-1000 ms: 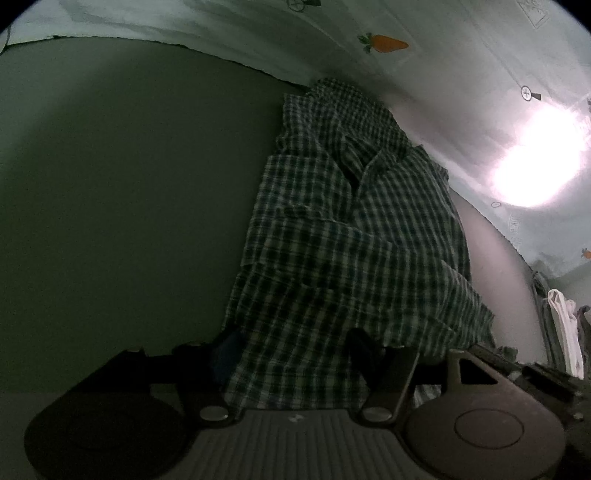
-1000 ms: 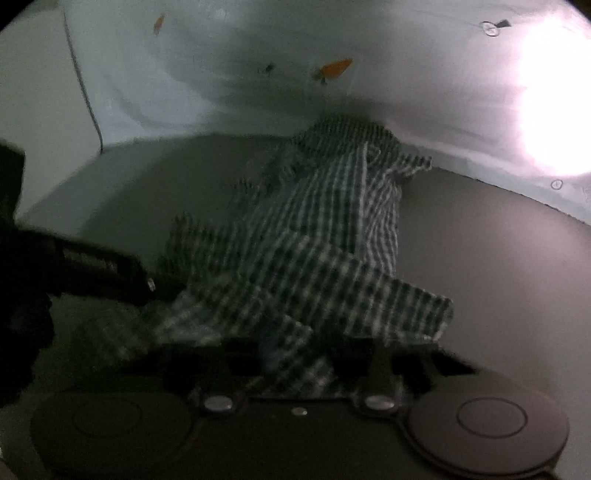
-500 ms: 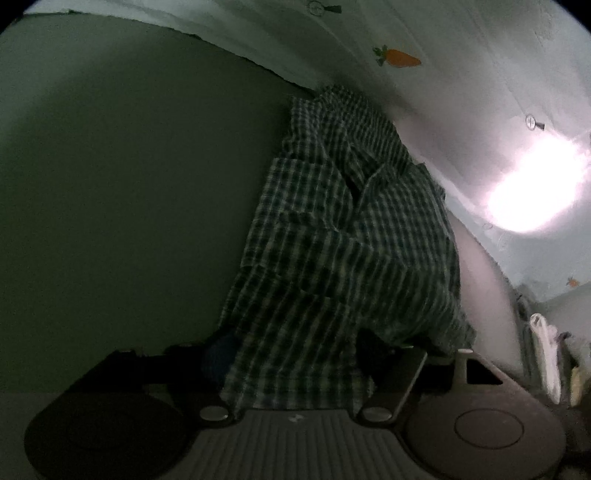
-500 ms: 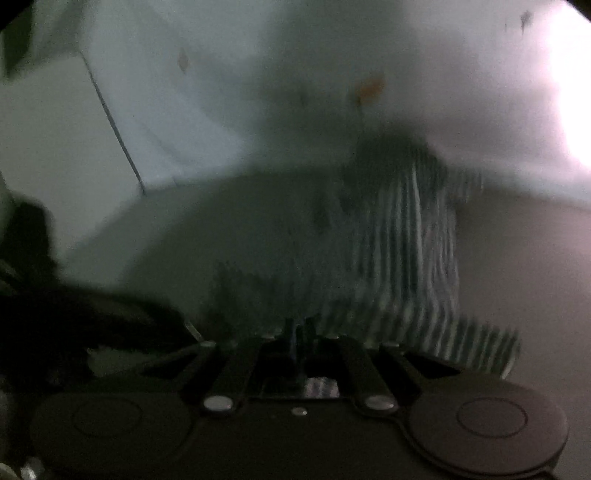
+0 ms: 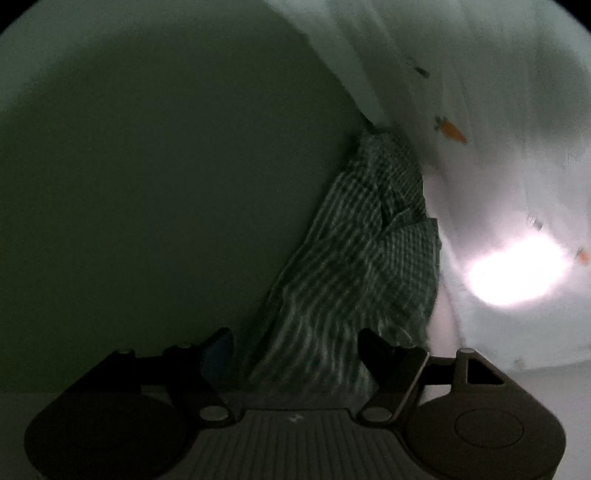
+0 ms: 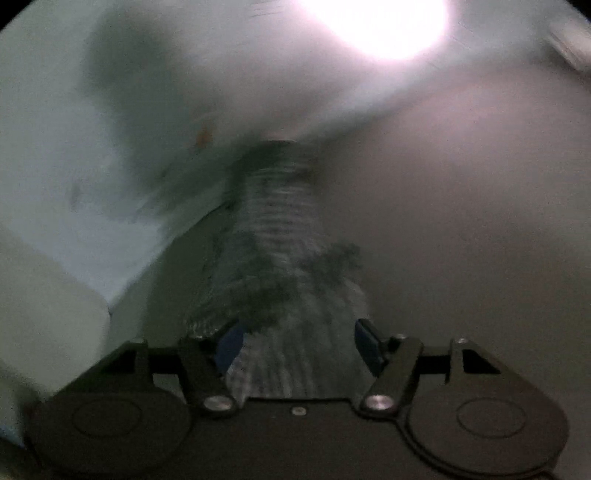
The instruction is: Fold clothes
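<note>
Left wrist view: a checked shirt point(image 5: 354, 280) lies in a long, narrow heap on the table point(image 5: 147, 184), its far end against the back edge where a pale sheet point(image 5: 480, 110) printed with carrots point(image 5: 450, 131) hangs, its near end running in between the fingers of the left gripper point(image 5: 295, 350). Those fingers stand wide apart, one on each side of the cloth, pressing on nothing. Right wrist view, badly smeared by motion: the same shirt point(image 6: 284, 229) stretches away from the right gripper point(image 6: 297, 343), whose jaws are opening, with the blue pads point(image 6: 231, 345) spread and the cloth lying loose between them rather than pinched. A bright glare point(image 6: 373, 26) washes out the sheet above.

The shirt looks light, thin and limp: it should drape and crease at once, slide easily over the smooth table, and bunch if dragged by one point. A hold on a single layer at the hem corners or the shoulder seams, one in each gripper, would likely keep it flat for a fold; which edge lies nearest cannot be told in this blur
</note>
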`<state>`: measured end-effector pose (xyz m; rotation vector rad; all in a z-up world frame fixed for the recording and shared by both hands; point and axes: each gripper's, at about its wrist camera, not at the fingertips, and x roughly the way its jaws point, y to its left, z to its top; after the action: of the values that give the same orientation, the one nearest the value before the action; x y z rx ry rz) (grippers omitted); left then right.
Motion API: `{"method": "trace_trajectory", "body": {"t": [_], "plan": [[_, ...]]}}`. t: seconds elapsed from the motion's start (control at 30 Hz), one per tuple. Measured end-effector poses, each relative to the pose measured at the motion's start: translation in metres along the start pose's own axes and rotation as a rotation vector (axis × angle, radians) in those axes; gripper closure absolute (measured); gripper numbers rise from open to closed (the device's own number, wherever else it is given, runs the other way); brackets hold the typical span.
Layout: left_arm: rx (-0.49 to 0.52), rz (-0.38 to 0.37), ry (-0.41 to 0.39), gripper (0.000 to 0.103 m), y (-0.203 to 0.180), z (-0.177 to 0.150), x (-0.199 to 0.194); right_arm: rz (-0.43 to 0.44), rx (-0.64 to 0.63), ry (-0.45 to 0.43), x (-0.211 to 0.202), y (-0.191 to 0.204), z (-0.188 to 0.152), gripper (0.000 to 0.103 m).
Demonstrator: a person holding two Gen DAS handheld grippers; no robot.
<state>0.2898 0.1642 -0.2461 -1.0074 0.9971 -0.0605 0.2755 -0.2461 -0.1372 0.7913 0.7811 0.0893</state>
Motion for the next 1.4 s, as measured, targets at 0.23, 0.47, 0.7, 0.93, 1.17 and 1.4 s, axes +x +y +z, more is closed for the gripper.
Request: {"method": "trace_trajectory", "body": {"t": [0.23, 0.47, 0.7, 0.93, 1.17, 1.4], "plan": [[-0.086, -0.133, 0.097, 0.015, 0.017, -0.024, 0.003, 0.114, 0.508, 0.077, -0.022, -0.079, -0.049, 0.034], [-0.082, -0.148, 0.181, 0.015, 0.009, -0.023, 0.035, 0.206, 0.603, 0.187, 0.005, -0.08, -0.066, 0.035], [-0.314, -0.159, 0.122, 0.05, 0.021, -0.008, 0.05, 0.166, 0.608, 0.171, 0.031, -0.074, -0.054, 0.085], [-0.265, -0.158, 0.041, 0.087, -0.004, -0.003, 0.045, 0.221, 0.534, 0.119, 0.021, -0.061, -0.039, 0.096], [-0.122, -0.268, -0.054, 0.089, -0.039, -0.004, -0.006, 0.34, 0.521, 0.073, -0.007, -0.053, -0.035, 0.097], [-0.04, -0.294, -0.102, 0.09, -0.043, -0.037, -0.06, 0.403, 0.511, 0.063, -0.043, -0.046, -0.044, 0.097]]}}
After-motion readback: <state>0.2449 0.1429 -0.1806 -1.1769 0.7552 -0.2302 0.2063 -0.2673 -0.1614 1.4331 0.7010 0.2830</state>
